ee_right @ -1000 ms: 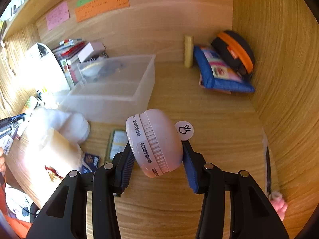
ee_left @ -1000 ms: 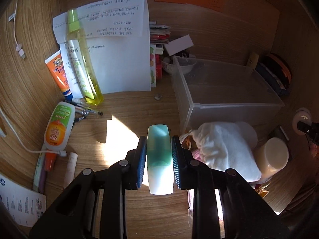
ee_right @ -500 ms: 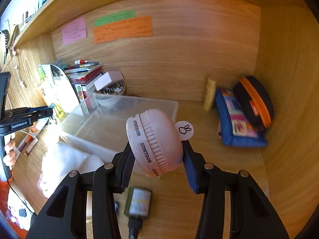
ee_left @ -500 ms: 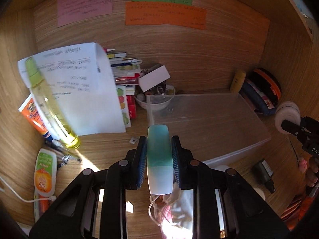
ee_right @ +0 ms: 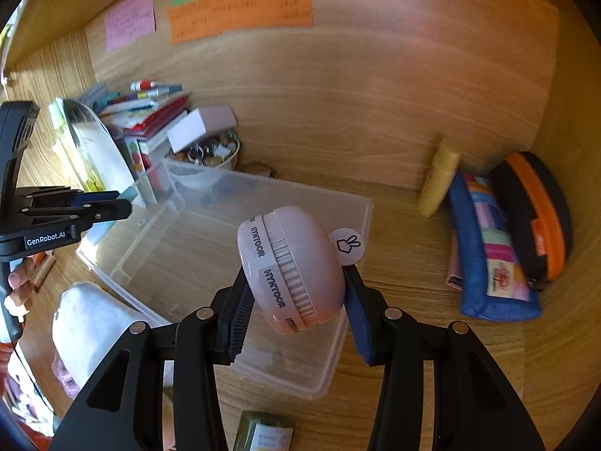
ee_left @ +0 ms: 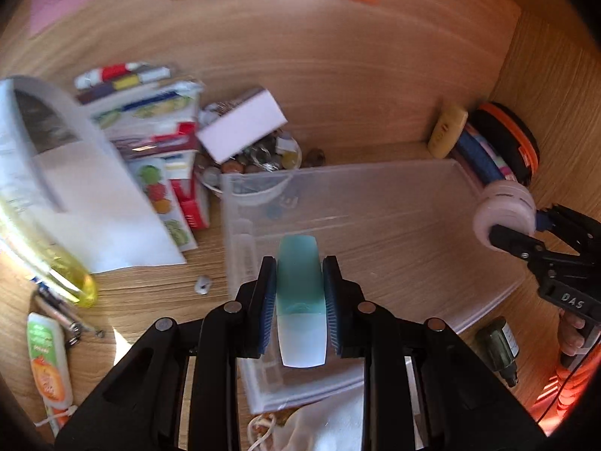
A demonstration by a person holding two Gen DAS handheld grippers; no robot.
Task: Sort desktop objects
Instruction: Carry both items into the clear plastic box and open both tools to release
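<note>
Carried in from the table edge to above the clear bin (ee_left: pixel 375 203). Left tongs (ee_left: pixel 300 308) clenched on green-white bottle (ee_left: pixel 300 300), pointing lengthwise over the near rim; right tongs (ee_right: pixel 296 293) grasping pink round fan (ee_right: pixel 293 285), over the right rim.

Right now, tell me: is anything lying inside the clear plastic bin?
No, the clear plastic bin shows only its bare bottom; the white bowl sits behind it.

Teal-and-white tube (ee_left: pixel 300 300), pink case (ee_right: pixel 293 274), seemingly clear bin (ee_right: pixel 240 233).
</note>
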